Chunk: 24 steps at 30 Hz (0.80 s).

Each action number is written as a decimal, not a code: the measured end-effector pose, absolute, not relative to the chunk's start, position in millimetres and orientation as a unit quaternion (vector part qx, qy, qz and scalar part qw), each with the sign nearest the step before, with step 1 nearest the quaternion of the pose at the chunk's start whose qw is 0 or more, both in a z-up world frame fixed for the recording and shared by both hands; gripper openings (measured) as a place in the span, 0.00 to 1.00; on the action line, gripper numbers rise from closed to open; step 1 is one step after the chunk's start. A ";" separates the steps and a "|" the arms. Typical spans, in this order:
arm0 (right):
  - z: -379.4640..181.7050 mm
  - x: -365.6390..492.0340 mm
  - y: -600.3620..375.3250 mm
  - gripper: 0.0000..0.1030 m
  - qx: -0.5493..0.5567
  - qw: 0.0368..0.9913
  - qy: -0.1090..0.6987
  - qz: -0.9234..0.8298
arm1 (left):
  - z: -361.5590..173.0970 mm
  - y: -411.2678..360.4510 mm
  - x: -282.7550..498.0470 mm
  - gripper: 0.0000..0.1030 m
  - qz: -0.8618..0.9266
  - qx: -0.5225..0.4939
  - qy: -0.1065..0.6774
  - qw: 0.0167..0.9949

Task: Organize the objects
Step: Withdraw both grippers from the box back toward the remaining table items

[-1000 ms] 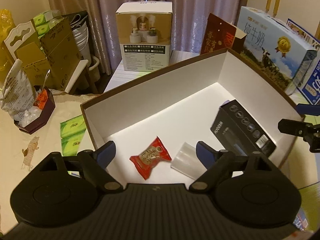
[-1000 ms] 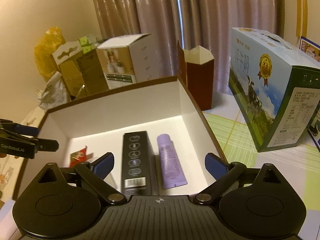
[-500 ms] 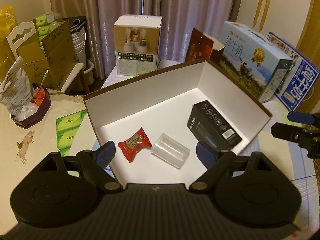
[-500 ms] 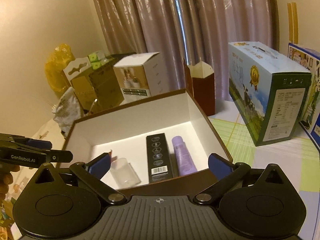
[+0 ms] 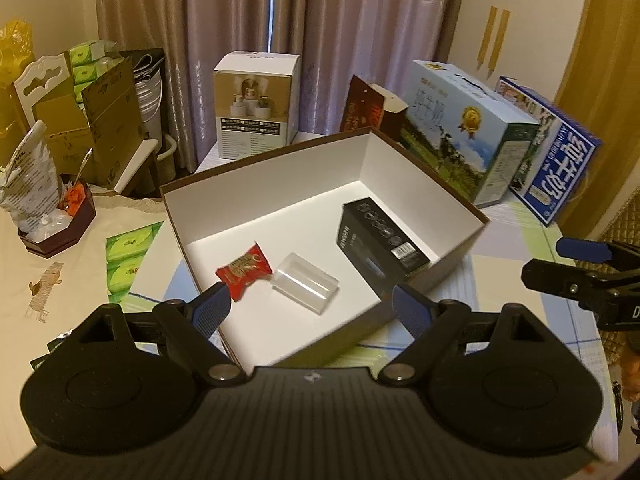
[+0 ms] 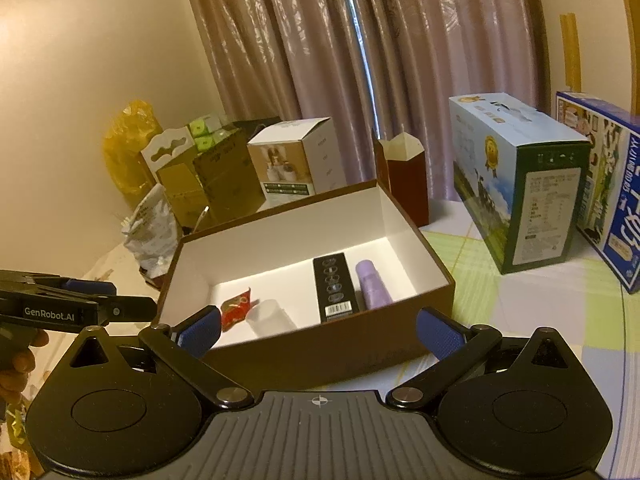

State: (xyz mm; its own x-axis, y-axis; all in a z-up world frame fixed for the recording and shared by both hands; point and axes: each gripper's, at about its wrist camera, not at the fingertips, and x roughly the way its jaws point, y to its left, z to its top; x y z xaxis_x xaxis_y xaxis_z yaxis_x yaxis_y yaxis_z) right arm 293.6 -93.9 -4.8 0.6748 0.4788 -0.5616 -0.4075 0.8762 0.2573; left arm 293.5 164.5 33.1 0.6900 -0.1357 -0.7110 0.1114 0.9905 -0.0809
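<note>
Brown box [image 6: 320,350] holds red packet [image 5: 245,270], clear case [image 5: 305,287], black carton [image 5: 380,240], maybe purple tube [image 6: 373,285]; both grippers [image 5: 310,307] [image 6: 319,330] spread, empty

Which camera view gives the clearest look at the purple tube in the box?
The right wrist view: the purple tube lies in plain sight beside the black carton. In the left wrist view that carton hides the tube completely.

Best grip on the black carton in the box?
Take the black carton across its two long sides near the middle, coming straight down. It lies flat, with the box wall beside it and a purple tube alongside in the right view, so side approaches look blocked.
</note>
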 end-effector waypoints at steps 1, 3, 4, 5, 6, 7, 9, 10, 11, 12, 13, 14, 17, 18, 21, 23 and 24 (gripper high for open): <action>-4.4 288.6 -96.1 0.98 0.056 0.914 0.321 0.242 | 33.5 162.2 289.0 0.83 -0.068 -0.015 0.387 0.919; -4.6 278.4 -100.8 0.98 0.061 0.914 0.321 0.240 | 33.0 157.9 279.7 0.83 -0.071 -0.015 0.388 0.919; -4.7 273.4 -103.6 0.98 0.063 0.914 0.321 0.239 | 32.3 155.9 275.2 0.83 -0.073 -0.015 0.389 0.918; -5.0 268.2 -106.7 0.98 0.065 0.914 0.321 0.238 | 31.7 153.6 270.3 0.83 -0.075 -0.015 0.389 0.918; -5.6 263.1 -110.0 0.98 0.067 0.914 0.322 0.236 | 31.0 151.0 264.8 0.83 -0.077 -0.015 0.390 0.917; -6.1 258.4 -113.0 0.98 0.068 0.914 0.323 0.234 | 30.0 148.9 259.8 0.83 -0.078 -0.015 0.391 0.917; -6.9 249.1 -118.5 0.98 0.068 0.914 0.326 0.232 | 28.1 144.4 249.9 0.83 -0.082 -0.015 0.394 0.915; -7.5 243.7 -121.5 0.98 0.066 0.914 0.326 0.230 | 27.1 142.5 245.6 0.83 -0.084 -0.016 0.396 0.914; -8.3 239.2 -124.3 0.98 0.065 0.914 0.328 0.229 | 25.9 140.2 240.7 0.83 -0.086 -0.017 0.398 0.913; -9.1 234.4 -127.1 0.98 0.065 0.914 0.330 0.226 | 24.9 138.6 236.6 0.83 -0.087 -0.017 0.399 0.913; -10.1 228.9 -129.9 0.98 0.065 0.914 0.332 0.225 | 23.5 136.6 232.1 0.83 -0.087 -0.017 0.401 0.912; -11.0 224.2 -132.7 0.98 0.065 0.913 0.334 0.224 | 22.6 134.5 227.8 0.83 -0.087 -0.017 0.403 0.911; -13.8 211.0 -140.8 0.98 0.067 0.912 0.339 0.221 | 18.4 127.2 215.2 0.83 -0.088 -0.014 0.409 0.908; -14.9 207.5 -142.5 0.98 0.067 0.912 0.340 0.219 | 16.9 125.4 212.1 0.83 -0.087 -0.014 0.412 0.907; -19.0 197.2 -147.7 0.98 0.066 0.910 0.348 0.216 | 11.9 120.0 202.0 0.83 -0.086 -0.017 0.421 0.903; -21.9 191.2 -150.5 0.98 0.068 0.907 0.354 0.218 | 8.9 115.9 195.2 0.83 -0.085 -0.017 0.426 0.901; -23.5 188.2 -152.2 0.98 0.069 0.905 0.357 0.219 | 7.6 114.4 192.6 0.83 -0.084 -0.017 0.428 0.900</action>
State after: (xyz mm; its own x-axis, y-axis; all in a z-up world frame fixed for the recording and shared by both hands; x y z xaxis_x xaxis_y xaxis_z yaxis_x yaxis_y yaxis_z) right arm 188.2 -152.2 -23.5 0.6488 0.4452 -0.6171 -0.3470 0.8949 0.2808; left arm 192.6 114.4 7.6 0.6192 -0.1651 -0.7677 0.1359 0.9854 -0.1023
